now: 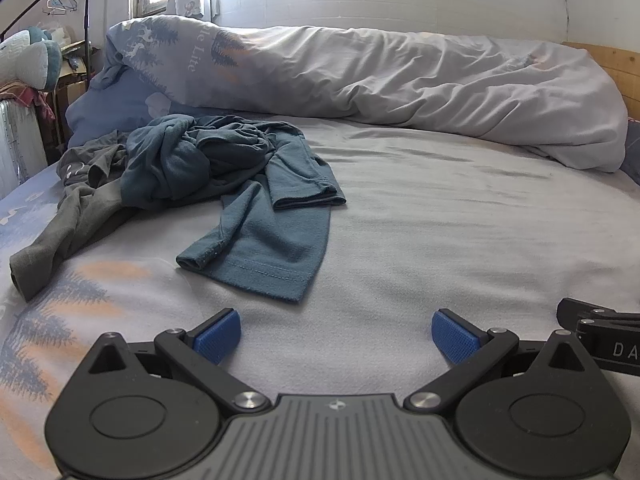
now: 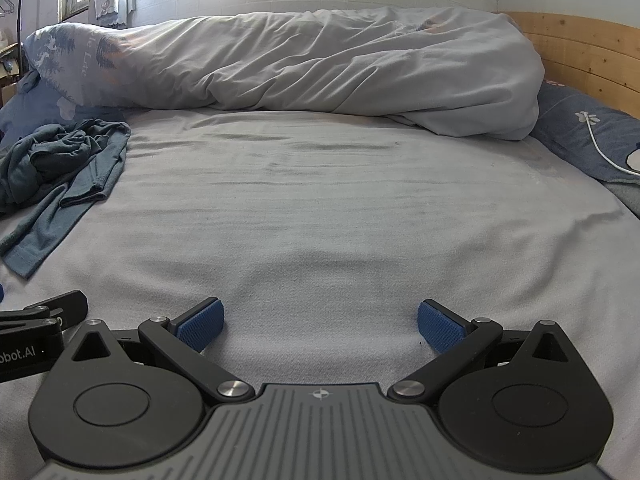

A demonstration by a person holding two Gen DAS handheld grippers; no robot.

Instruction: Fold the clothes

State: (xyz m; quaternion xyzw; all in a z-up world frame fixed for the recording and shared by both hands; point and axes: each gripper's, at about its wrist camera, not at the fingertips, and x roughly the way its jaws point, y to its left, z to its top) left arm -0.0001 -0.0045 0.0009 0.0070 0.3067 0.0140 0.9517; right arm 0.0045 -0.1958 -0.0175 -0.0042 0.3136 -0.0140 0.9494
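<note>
A crumpled teal shirt [image 1: 240, 184] lies on the bed's left half, one hem stretched toward me. Beside it on the left sprawls a grey-olive garment [image 1: 68, 208]. My left gripper [image 1: 336, 334] hovers low over the sheet just short of the teal hem, open, nothing between its blue pads [image 1: 218, 336]. In the right wrist view the teal shirt [image 2: 60, 160] sits at the far left. My right gripper [image 2: 320, 326] is open over bare sheet, well right of the clothes. Each gripper's edge shows in the other's view: the right gripper [image 1: 600, 332], the left gripper [image 2: 40, 320].
A rolled grey duvet [image 1: 380, 80] runs along the far side of the bed. A dark blue pillow [image 2: 588, 140] with a white cable [image 2: 604, 152] lies at the right by the wooden headboard [image 2: 592, 52]. A clothes rack [image 1: 60, 0] and stuffed toy [image 1: 28, 60] stand left.
</note>
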